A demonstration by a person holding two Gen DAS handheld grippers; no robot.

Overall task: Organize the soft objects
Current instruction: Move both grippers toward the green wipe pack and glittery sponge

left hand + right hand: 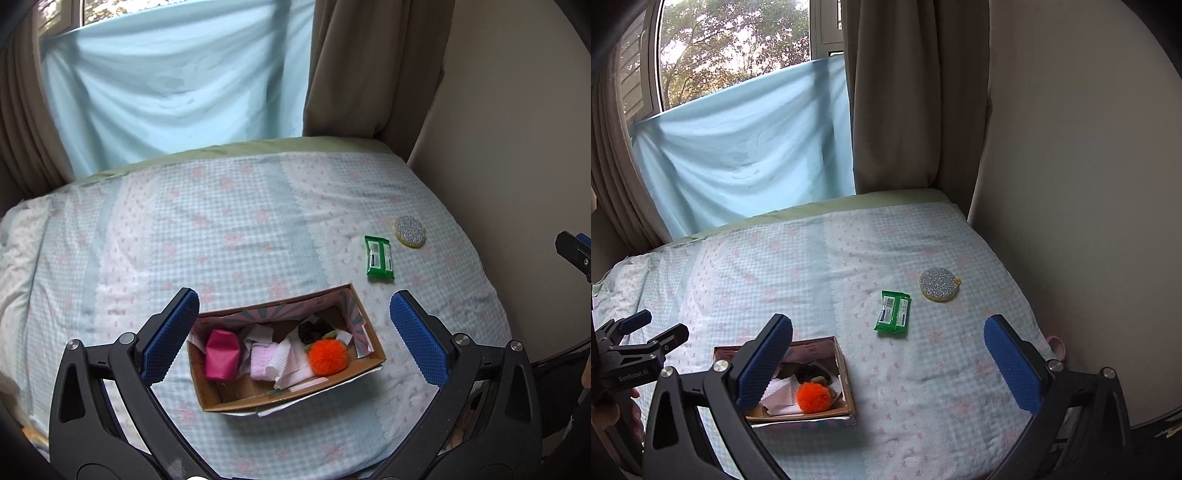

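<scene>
An open cardboard box (pixel 365 328) sits on the bed and holds an orange pompom (pixel 327 355), a pink pouch (pixel 220 354), a pale pink cloth (pixel 263 360), a dark scrunchie (pixel 314 329) and white paper. My left gripper (pixel 291 336) is open and empty, above the box. A green tissue pack (pixel 379 257) and a round glittery sponge (pixel 410 231) lie on the bed to the box's right. My right gripper (pixel 890 360) is open and empty, with the green pack (pixel 893 309) and sponge (pixel 939 284) just beyond it and the box (pixel 846 373) by its left finger.
The bed has a blue checked sheet (pixel 229 229) with pink flowers. A light blue cloth (pixel 166 85) hangs over the window behind, between brown curtains (pixel 373 66). A wall (pixel 1082 184) stands at the bed's right edge. A pink object (pixel 1057 345) shows by the wall.
</scene>
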